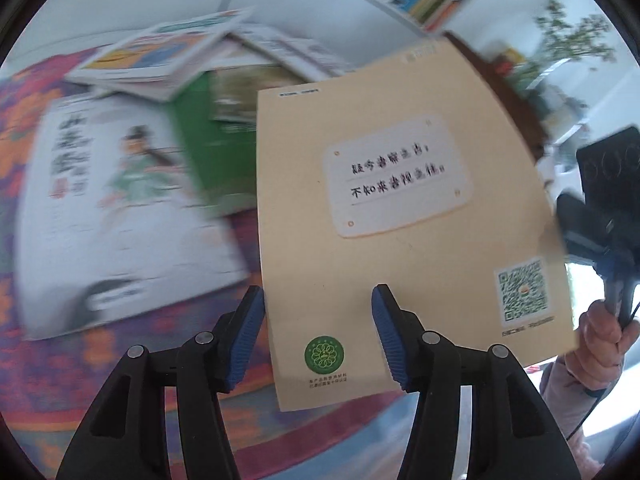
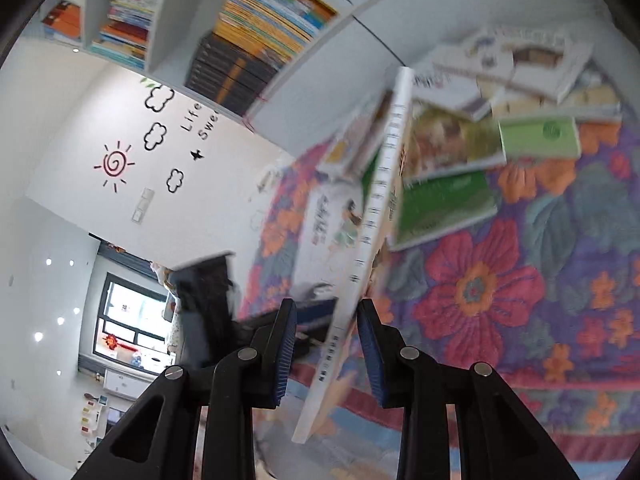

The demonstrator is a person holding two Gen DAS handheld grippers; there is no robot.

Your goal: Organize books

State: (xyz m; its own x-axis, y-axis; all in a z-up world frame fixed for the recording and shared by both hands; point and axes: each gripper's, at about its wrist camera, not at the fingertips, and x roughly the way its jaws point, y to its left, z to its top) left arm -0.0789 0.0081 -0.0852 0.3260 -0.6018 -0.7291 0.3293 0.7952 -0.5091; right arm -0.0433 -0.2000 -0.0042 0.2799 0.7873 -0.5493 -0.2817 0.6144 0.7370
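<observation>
A beige book point(image 1: 400, 260) hangs upright in the air, its back cover with a white label and a QR code turned to the left wrist view. My right gripper point(image 2: 327, 308) is shut on its edge, and the white spine point(image 2: 384, 184) runs away between the pads. That gripper point(image 1: 600, 200) also shows at the book's right edge, held by a hand point(image 1: 604, 336). My left gripper point(image 1: 318, 292) is open just in front of the cover, with nothing gripped. Its blurred black body point(image 2: 204, 292) shows left of the book.
A loose pile of books lies on the flowered bedspread point(image 2: 500, 280), among them a white book with a green-robed figure point(image 1: 120, 208) and a green book point(image 2: 444, 208). A white bookshelf point(image 2: 260, 20) full of books stands behind. A potted plant point(image 1: 568, 36) is at the far right.
</observation>
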